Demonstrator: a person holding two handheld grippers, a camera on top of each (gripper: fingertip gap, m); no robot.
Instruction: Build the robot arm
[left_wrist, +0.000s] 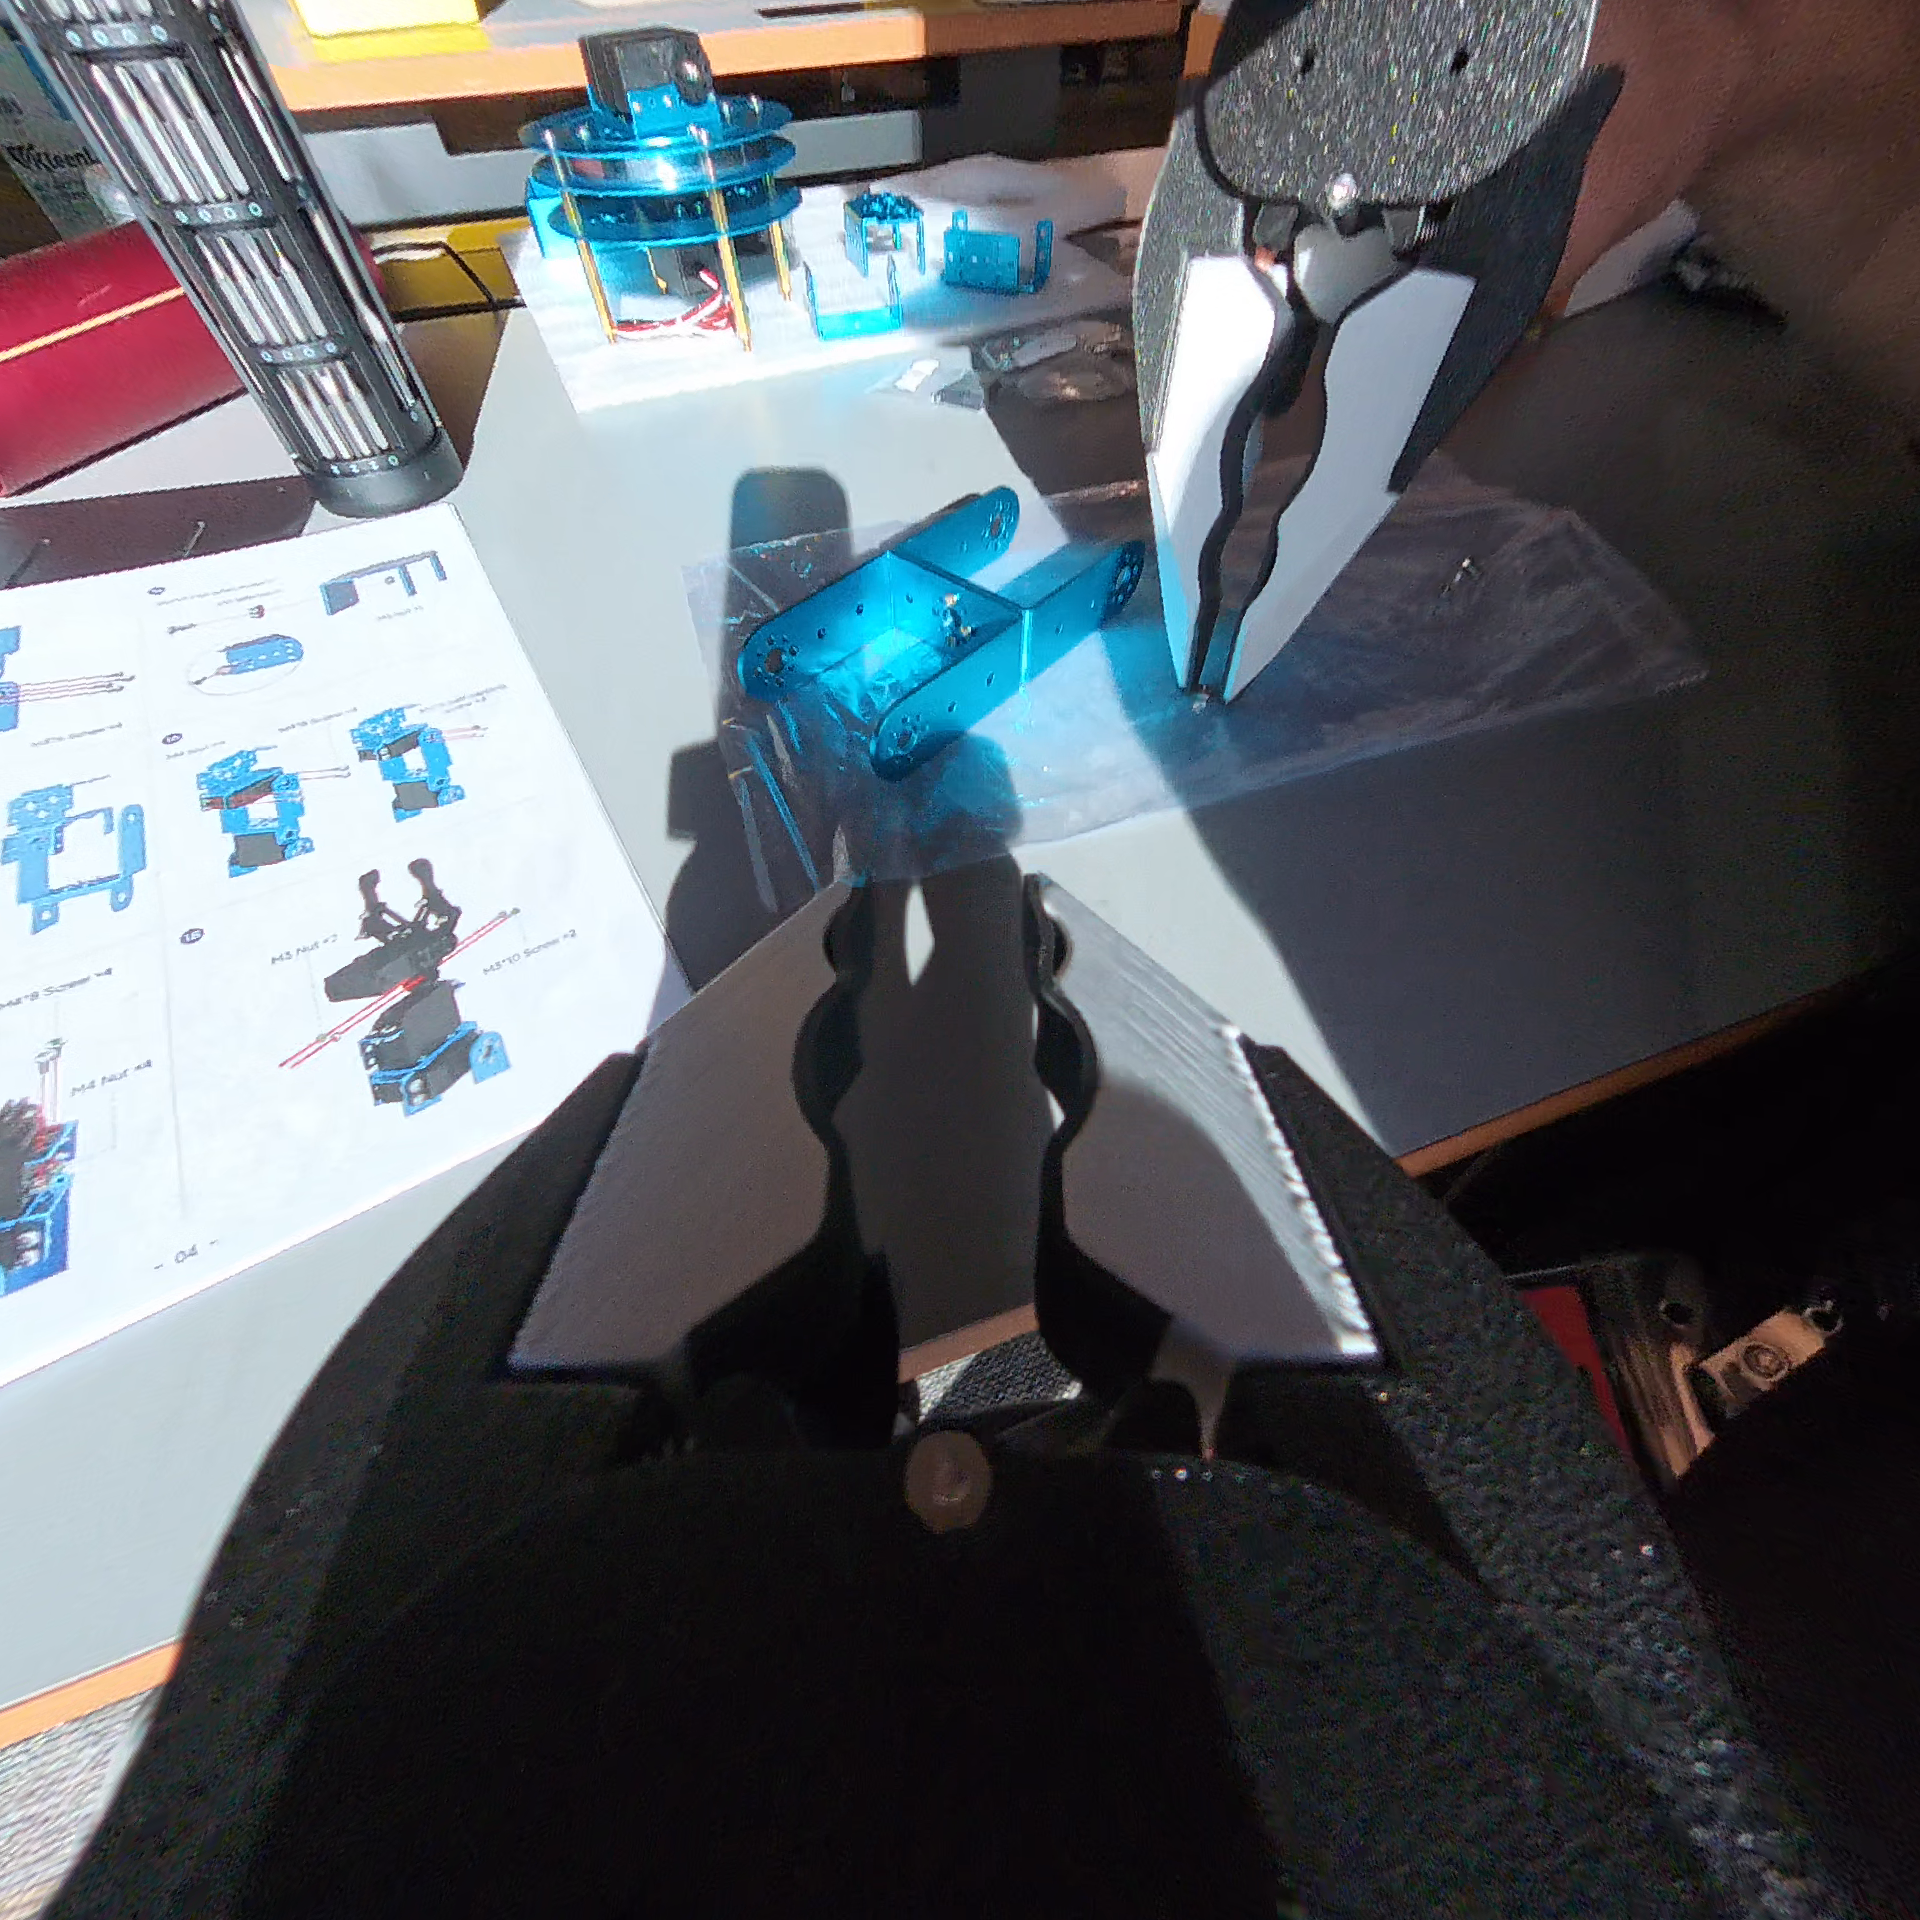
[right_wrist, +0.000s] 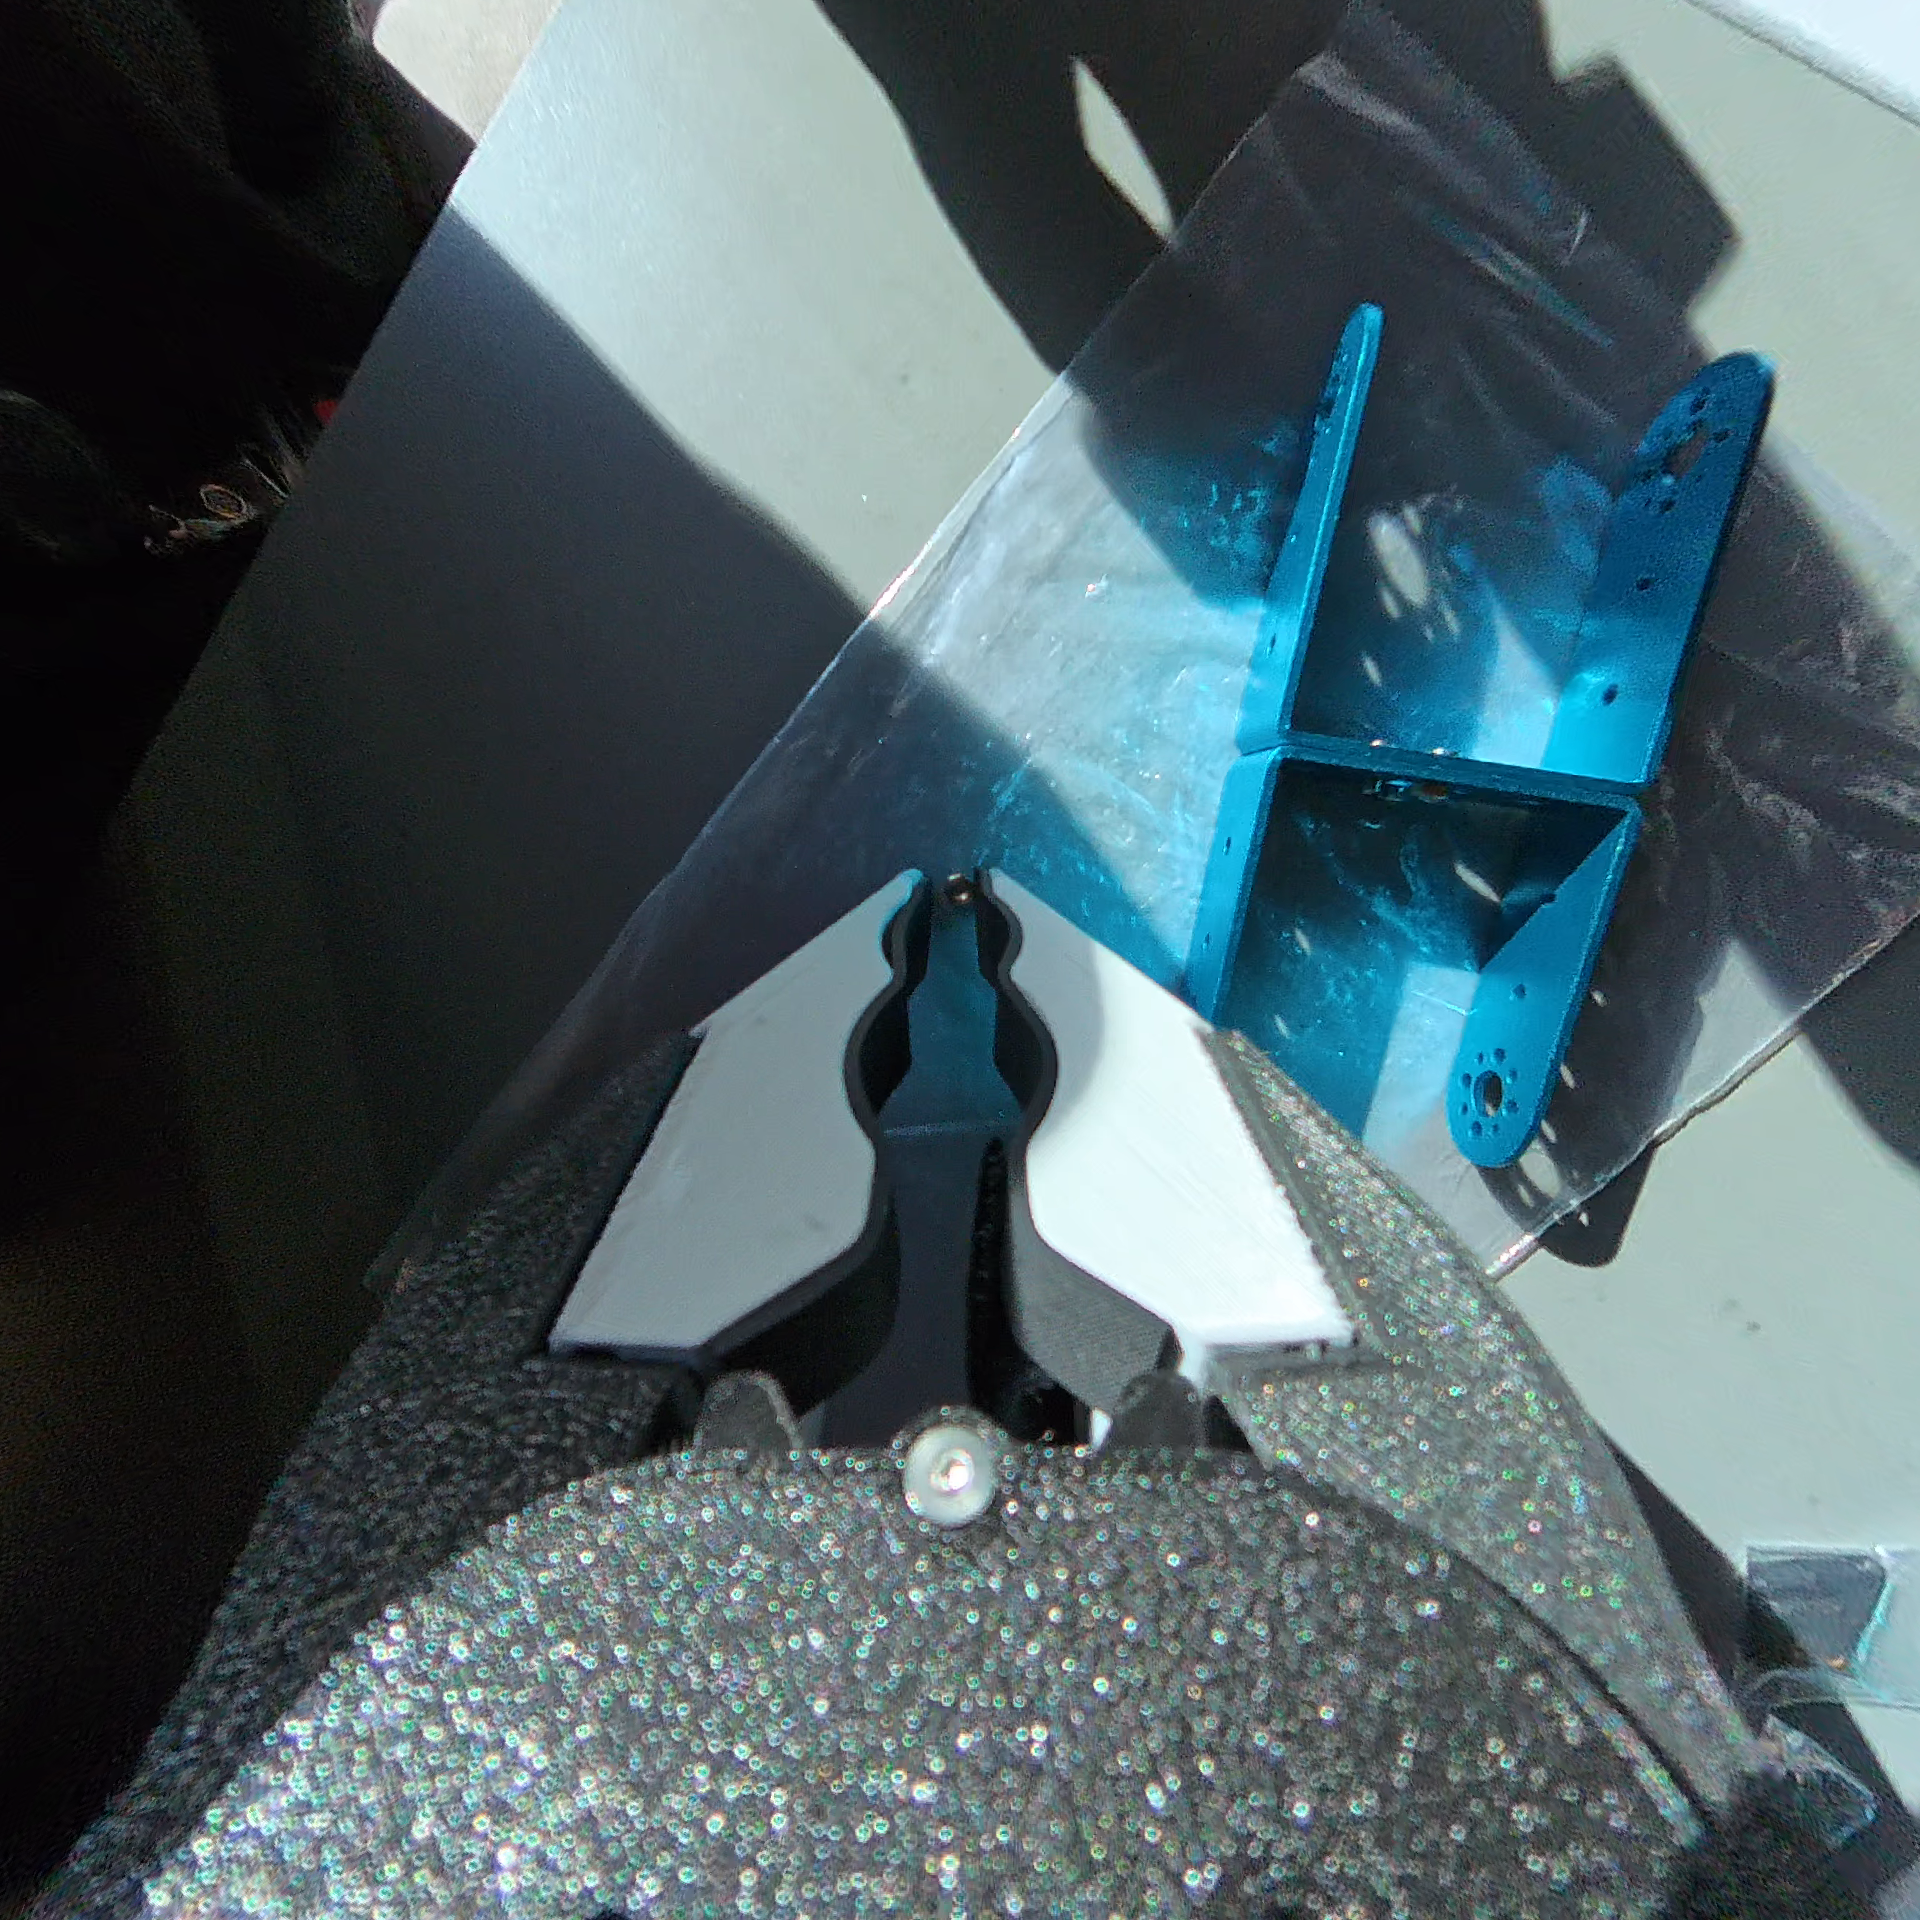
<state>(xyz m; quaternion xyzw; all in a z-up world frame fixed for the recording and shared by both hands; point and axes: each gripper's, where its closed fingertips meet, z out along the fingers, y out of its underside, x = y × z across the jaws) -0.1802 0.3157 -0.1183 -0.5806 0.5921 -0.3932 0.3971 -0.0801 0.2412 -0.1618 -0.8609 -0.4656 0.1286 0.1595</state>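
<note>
A blue metal bracket assembly (left_wrist: 914, 634), two U-brackets joined back to back, lies on a clear plastic sheet (left_wrist: 1455, 623) on the grey table. My left gripper (left_wrist: 951, 894) is open and empty, just short of the sheet's near edge and pointing at the bracket. My right gripper (left_wrist: 1205, 691) points down onto the sheet just right of the bracket. In the right wrist view the right gripper (right_wrist: 954, 883) is nearly closed on a small metal screw (right_wrist: 956, 888) pinched at its tips, against the sheet (right_wrist: 1039, 582). The bracket (right_wrist: 1403, 790) lies to its right.
An open instruction booklet (left_wrist: 260, 883) lies at the left. A black cylindrical rack (left_wrist: 239, 239) and a red box (left_wrist: 94, 343) stand behind it. A blue round layered assembly (left_wrist: 655, 197), loose blue brackets (left_wrist: 987, 255) and small parts bags (left_wrist: 1039, 364) sit at the back. The table edge (left_wrist: 1558, 1132) runs at the right. My right fingertips sit around 15 cm from my left ones.
</note>
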